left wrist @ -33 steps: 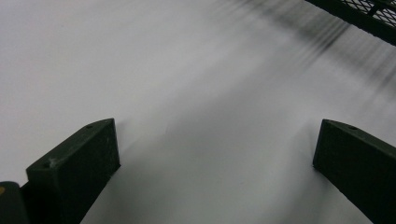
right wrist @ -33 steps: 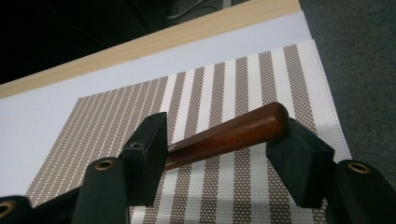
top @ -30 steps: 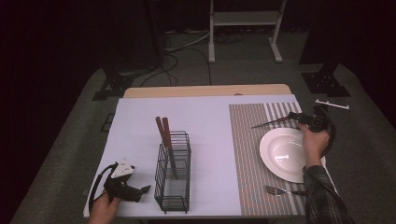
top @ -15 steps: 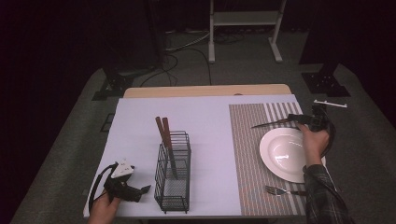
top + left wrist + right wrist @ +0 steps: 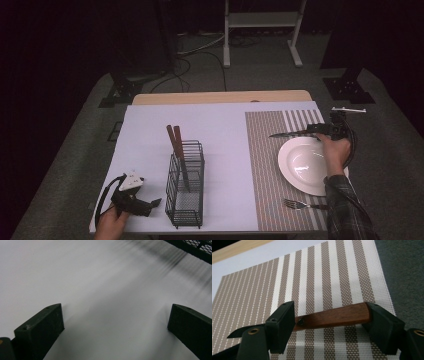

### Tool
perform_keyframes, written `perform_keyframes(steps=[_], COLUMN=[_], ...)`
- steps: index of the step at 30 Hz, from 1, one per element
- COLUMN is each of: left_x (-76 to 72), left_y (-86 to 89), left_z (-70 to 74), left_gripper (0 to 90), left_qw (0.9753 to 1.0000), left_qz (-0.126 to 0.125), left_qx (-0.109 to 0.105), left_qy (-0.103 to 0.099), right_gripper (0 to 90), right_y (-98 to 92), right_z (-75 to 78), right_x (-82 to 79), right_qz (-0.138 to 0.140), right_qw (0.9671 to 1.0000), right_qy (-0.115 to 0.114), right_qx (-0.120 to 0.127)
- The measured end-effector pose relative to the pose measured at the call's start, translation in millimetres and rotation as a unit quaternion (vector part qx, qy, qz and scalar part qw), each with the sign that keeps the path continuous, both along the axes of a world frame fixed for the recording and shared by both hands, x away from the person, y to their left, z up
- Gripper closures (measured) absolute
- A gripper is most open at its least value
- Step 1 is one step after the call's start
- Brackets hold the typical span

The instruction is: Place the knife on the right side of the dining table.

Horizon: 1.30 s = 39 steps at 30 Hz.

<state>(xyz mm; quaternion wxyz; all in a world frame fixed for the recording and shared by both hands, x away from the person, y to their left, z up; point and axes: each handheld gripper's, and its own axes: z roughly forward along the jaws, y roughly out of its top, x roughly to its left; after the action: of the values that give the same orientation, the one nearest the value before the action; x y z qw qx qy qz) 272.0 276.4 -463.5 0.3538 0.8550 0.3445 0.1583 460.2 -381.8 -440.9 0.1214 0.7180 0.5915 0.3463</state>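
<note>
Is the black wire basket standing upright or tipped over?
Upright: the black wire basket stands on its base, two brown wooden handles sticking up from it.

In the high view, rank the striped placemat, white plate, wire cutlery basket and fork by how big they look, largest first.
1. Striped placemat
2. White plate and wire cutlery basket: too alike to rank, and the basket stands upright nearer the camera.
3. Fork, clearly smallest.

Rack [image 5: 185,186] lower centre of frame; plate [image 5: 306,165] on placemat [image 5: 265,165] right; fork [image 5: 299,204] below plate, knife [image 5: 295,133] above it.
</note>
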Motion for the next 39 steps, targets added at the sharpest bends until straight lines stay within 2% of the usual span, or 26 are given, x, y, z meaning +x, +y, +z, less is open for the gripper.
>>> perform_keyframes(steps=[6,8,14,21,24,31,32,36,38,39], left_x=[0.0,0.0,0.0,0.1,0.0,0.0,0.0,0.1,0.0,0.0], left_y=[0.0,0.0,0.0,0.0,0.0,0.0,0.0,0.0,0.0,0.0], left_z=[0.0,0.0,0.0,0.0,0.0,0.0,0.0,0.0,0.0,0.0], left_gripper=[0.0,0.0,0.0,0.0,0.0,0.0,0.0,0.0,0.0,0.0], left_qw=[1.0000,1.0000,1.0000,1.0000,1.0000,1.0000,1.0000,1.0000,1.0000,1.0000], left_qz=[0.000,0.000,0.000,0.000,0.000,0.000,0.000,0.000,0.000,0.000], left_qx=[0.000,0.000,0.000,0.000,0.000,0.000,0.000,0.000,0.000,0.000], left_qy=[0.000,0.000,0.000,0.000,0.000,0.000,0.000,0.000,0.000,0.000], right_gripper=[25.1,24.6,23.9,22.9,22.7,21.2,20.7,19.7,13.9,13.9], right_y=[2.6,4.5,6.7,5.2,5.1,6.3,8.4,15.1,25.6,25.6], right_z=[-0.3,-0.6,0.1,1.9,8.6,21.3,25.9,32.5,37.5,37.5], right_x=[1.3,2.1,2.6,-0.7,-4.9,-12.1,-15.7,-22.4,-29.3,-29.3], right_qz=[0.000,0.002,0.003,0.001,0.002,0.010,0.019,0.032,0.053,0.053], right_qw=[0.9998,0.9995,0.9989,0.9992,0.9990,0.9984,0.9976,0.9963,0.9941,0.9941], right_qy=[0.009,0.014,0.017,0.006,-0.011,-0.035,-0.049,-0.065,-0.078,-0.078], right_qx=[-0.015,-0.030,-0.043,-0.041,-0.044,-0.044,-0.044,-0.046,-0.054,-0.054])
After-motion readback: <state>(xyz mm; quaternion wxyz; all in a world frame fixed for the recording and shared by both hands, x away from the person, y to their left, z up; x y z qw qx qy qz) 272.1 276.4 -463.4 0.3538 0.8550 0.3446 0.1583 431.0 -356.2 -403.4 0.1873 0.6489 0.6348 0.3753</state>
